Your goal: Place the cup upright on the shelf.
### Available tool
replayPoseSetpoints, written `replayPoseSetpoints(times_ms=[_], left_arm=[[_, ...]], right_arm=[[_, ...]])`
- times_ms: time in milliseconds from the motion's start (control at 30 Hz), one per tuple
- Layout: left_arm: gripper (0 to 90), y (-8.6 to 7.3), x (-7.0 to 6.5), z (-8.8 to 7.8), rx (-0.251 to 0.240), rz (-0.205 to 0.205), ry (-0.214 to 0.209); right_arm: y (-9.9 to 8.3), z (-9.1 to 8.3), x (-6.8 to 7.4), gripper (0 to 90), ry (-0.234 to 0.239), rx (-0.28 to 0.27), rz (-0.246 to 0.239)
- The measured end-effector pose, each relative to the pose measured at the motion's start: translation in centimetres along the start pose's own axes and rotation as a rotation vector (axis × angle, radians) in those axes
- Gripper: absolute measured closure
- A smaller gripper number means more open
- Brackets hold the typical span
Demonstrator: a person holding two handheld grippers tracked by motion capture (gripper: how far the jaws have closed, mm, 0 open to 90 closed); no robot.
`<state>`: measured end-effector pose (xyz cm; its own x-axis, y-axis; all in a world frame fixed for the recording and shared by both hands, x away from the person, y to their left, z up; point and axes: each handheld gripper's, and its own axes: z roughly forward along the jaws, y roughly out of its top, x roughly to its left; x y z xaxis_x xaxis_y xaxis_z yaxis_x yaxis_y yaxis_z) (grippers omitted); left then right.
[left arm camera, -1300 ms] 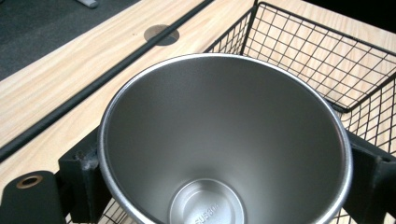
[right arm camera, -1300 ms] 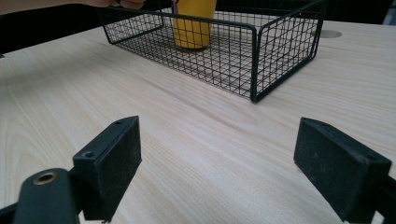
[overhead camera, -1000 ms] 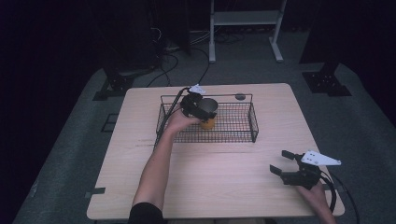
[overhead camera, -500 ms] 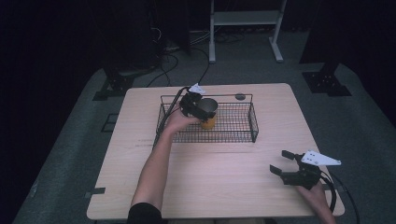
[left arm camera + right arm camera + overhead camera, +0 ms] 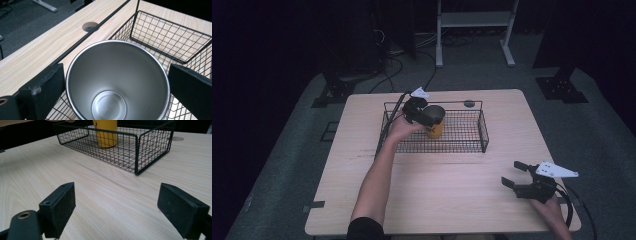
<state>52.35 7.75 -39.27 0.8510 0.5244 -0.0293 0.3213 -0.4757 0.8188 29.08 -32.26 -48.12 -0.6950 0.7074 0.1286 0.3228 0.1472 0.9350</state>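
The wooden table (image 5: 452,200) carries a black wire basket (image 5: 462,145) toward its twelve o'clock side, set a little to the eleven o'clock of centre. Just past the basket's far rim, at about one o'clock from it, a small round hole (image 5: 469,104) opens in the tabletop. The person's left forearm (image 5: 374,180) reaches up from six o'clock to the basket's near left corner. There the left gripper (image 5: 432,117) hangs over the basket with its jaws on either side of a yellow cup (image 5: 435,129) with a steel interior, which stands upright inside the basket's left half; in the left gripper view the jaws flank the cup's rim closely, gripping it as far as can be seen. The right gripper (image 5: 517,175) rests low over bare wood at about four o'clock on the table, well apart from the basket, its jaws spread wide with nothing between them and pointing toward the basket.
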Motion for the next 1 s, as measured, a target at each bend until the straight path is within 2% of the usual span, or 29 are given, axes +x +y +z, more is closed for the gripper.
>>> replayPoseSetpoints(times_ms=[200,433,633,1000], left_arm=[[1.4,0.2,-0.1,-0.7,-0.03,-0.004,-0.005],[1.4,0.8,-0.9,-1.4,-0.05,0.024,-0.003],[1.4,1.0,-1.3,-2.1,-0.091,0.023,-0.005],[1.5,0.1,-1.3,-3.7,-0.156,-0.021,-0.02]], right_arm=[[0.0,0.0,0.0,13.9,0.001,-0.001,-0.001],[0.0,0.1,0.1,13.9,-0.013,0.006,-0.006],[0.0,0.1,0.1,13.9,-0.017,0.006,-0.003],[0.0,0.1,0.2,13.9,-0.019,0.007,-0.004]])
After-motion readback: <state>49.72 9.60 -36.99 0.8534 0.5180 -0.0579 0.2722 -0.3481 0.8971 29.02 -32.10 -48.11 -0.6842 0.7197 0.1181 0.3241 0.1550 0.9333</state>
